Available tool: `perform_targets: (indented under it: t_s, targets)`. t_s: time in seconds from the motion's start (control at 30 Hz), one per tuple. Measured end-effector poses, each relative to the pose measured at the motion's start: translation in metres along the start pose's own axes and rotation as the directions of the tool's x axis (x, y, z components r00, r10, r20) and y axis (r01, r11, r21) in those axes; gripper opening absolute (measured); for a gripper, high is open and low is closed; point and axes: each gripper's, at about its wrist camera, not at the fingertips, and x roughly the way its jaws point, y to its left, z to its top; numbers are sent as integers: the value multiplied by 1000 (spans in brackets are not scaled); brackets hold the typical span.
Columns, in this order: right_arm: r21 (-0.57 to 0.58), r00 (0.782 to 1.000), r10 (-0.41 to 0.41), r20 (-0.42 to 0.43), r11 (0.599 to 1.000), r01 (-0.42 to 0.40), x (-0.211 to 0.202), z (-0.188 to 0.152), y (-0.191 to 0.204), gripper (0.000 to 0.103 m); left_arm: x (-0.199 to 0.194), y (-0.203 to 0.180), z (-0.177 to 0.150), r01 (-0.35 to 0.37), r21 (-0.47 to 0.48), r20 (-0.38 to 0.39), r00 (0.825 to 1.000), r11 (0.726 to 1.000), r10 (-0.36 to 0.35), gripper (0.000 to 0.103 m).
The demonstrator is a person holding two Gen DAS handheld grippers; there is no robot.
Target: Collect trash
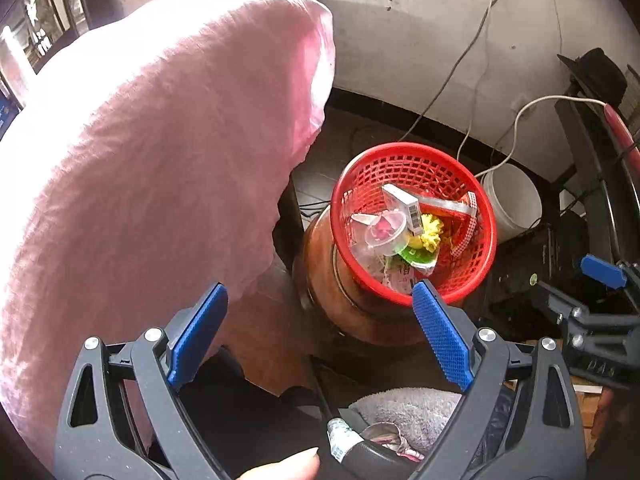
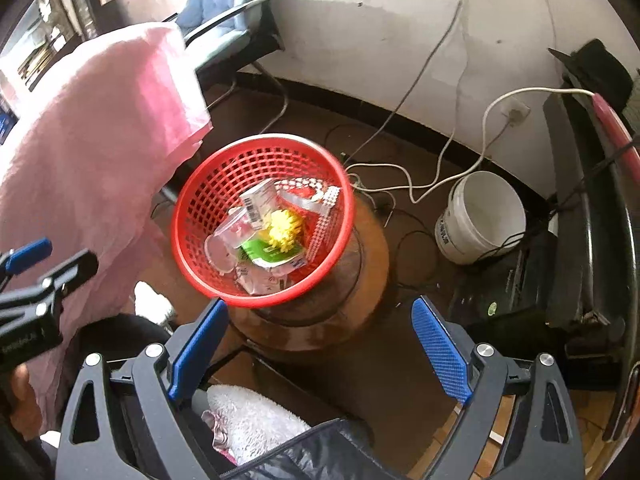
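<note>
A red mesh basket (image 1: 476, 196) stands on a round brown stool (image 1: 340, 296); it also shows in the right wrist view (image 2: 224, 184). It holds trash: a small carton (image 2: 258, 202), a clear plastic cup (image 2: 234, 232), a yellow crumpled piece (image 2: 286, 230), a green packet (image 2: 264, 254) and wrappers. My left gripper (image 1: 320, 336) is open and empty, held back from the basket's near rim. My right gripper (image 2: 320, 344) is open and empty, above the stool's near edge. Each gripper shows at the edge of the other's view.
A pink cloth (image 1: 160, 160) covers the table on the left. A white bucket (image 2: 484, 216) stands on the floor to the right, with cables (image 2: 440, 160) along the wall. A dark cabinet (image 2: 580, 220) is at the right. A grey towel (image 2: 256, 412) lies below the grippers.
</note>
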Motion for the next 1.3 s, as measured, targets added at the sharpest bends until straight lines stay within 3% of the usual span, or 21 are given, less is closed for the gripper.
perform_targets:
  t_s: [0.27, 1.3]
  targets:
    - [43, 1000, -4, 12, 999, 4, 2, 0, -8, 91, -8, -5, -3, 7, 9, 14, 1000, 1000, -7, 90]
    - [27, 1000, -18, 1, 999, 18, 8, 0, -3, 92, -8, -11, -6, -7, 35, 14, 1000, 999, 6, 90]
